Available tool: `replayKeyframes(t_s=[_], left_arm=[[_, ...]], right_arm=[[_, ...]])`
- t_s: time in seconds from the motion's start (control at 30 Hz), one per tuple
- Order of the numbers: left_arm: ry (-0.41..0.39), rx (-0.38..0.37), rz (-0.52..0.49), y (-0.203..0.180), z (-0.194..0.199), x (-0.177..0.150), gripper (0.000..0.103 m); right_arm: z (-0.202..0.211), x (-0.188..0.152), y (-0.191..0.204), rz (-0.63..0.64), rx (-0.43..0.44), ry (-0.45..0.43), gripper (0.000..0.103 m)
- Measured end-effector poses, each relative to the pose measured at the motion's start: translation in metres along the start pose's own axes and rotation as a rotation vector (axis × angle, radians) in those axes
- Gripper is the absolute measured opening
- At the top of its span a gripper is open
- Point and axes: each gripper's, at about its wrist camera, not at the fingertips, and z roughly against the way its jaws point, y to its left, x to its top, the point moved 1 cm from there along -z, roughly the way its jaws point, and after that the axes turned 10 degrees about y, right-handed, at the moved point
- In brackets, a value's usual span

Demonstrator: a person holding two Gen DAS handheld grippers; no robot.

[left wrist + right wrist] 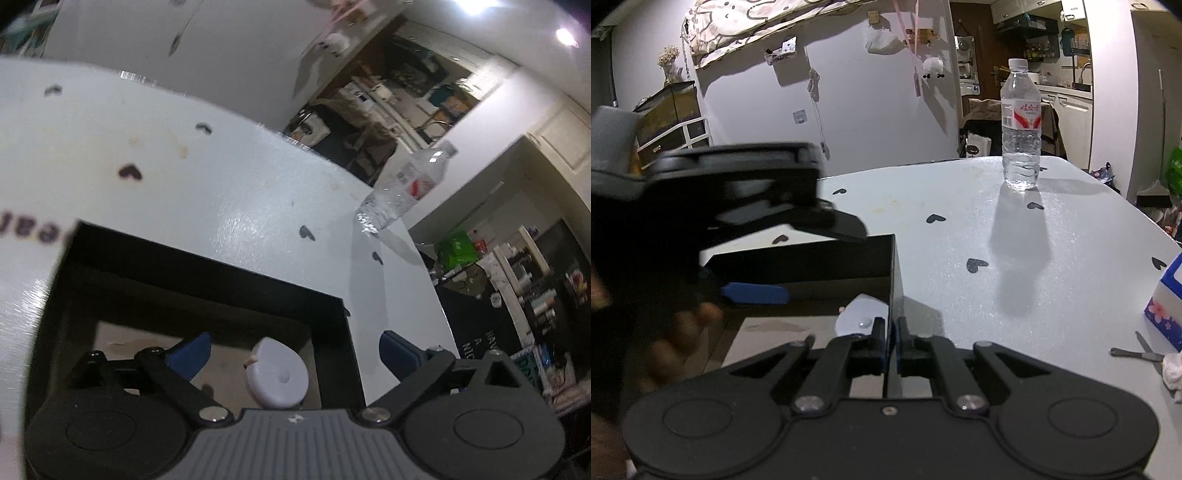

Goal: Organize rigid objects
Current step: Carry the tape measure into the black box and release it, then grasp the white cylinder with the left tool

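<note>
Left gripper (291, 354) jaws released wide above white round case (277, 376) lying inside black box (207, 273) on desk (221, 184); right gripper (892, 347) clenched on box's right wall.

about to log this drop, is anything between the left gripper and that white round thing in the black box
Nothing visible. The left gripper is open over the black box, and the white round thing lies on the box floor between its blue fingers, neither touching it. The right gripper pinches the box wall.
</note>
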Motion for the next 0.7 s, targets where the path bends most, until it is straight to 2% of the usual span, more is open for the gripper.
replayKeyframes(t_s=[0.2,0.33,0.5,0.7], left_arm=[[-0.109,0.05,-0.139,-0.003,0.057,-0.029,0.099],[-0.216,0.137,-0.196,0.007,0.098,-0.05,0.1],[-0.357,0.29,-0.183,0.035,0.148,-0.078,0.101],[-0.429,0.454,-0.133,0.071,0.186,-0.103,0.099]], right_arm=[[0.0,0.0,0.0,0.005,0.002,0.0,0.006],[0.001,0.0,0.002,0.024,-0.009,0.003,0.006],[0.002,-0.001,0.003,0.029,-0.011,0.002,0.006],[0.003,-0.001,0.006,0.058,-0.014,0.002,0.006]])
